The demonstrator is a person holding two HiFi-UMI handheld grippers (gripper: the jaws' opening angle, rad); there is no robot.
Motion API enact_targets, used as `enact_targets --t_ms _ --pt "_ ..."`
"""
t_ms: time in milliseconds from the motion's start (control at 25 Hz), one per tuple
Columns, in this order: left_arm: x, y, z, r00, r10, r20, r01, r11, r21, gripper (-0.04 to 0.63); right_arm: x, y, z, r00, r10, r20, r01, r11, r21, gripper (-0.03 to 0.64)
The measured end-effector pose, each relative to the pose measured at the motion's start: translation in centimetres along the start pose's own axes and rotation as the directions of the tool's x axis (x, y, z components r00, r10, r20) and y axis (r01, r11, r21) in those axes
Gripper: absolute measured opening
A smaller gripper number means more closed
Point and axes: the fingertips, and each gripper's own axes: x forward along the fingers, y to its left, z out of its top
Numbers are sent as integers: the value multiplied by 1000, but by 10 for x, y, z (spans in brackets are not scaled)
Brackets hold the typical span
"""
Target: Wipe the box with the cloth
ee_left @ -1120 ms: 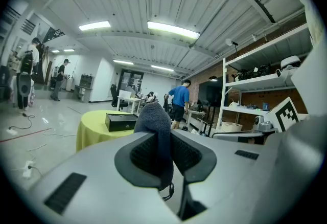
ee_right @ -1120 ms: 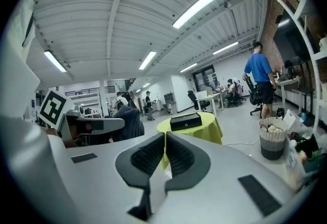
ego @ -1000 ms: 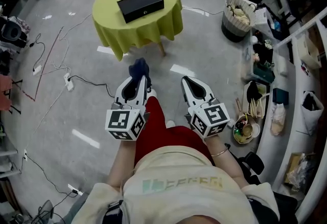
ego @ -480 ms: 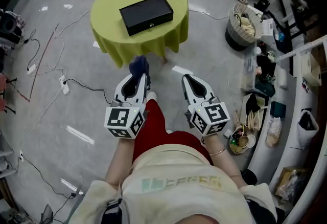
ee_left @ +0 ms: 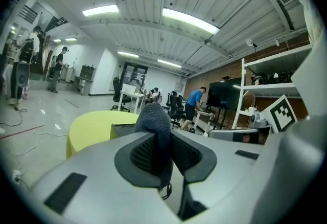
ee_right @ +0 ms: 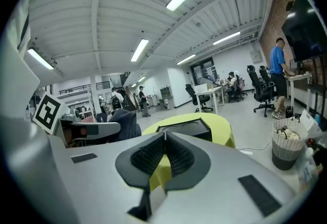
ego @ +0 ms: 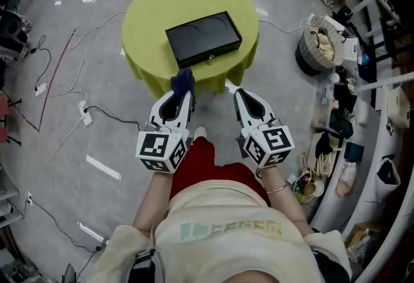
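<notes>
Two grippers point ahead: the left gripper (ego: pixel 180 99) pinches a dark blue cloth (ego: pixel 183 80), and the right gripper (ego: pixel 241 95) is closed tight on nothing. Just past them, the black box (ego: pixel 204 38) lies on a round yellow table (ego: pixel 152 13).

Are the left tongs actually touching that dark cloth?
Touching. The left gripper view shows the left tongs shut on the dark cloth, which is pinched between the two ribbed pads and sticks up past their tips.
</notes>
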Motion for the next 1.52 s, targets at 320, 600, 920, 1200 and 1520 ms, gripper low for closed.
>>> enact_targets --t_ms 320,600,920,1200,1520 --pt "48 48 26 999 -42 5 42 999 -6 64 68 -5 19 999 -22 -25 22 1000 -21 38" --pt "89 79 34 1000 -20 -8 20 1000 -17 64 111 -28 28 999 -33 -35 32 999 -21 38" --pt "146 110 49 999 28 -37 -29 1000 -11 64 171 -72 55 1000 -3 -29 2 1000 -16 38" --pt "213 133 72 997 52 -58 -51 999 18 64 219 -122 71 998 0 -65 -1 1000 -7 38" --pt "297 146 100 996 37 -76 -32 997 64 64 257 -164 78 994 25 -104 -23 1000 19 38"
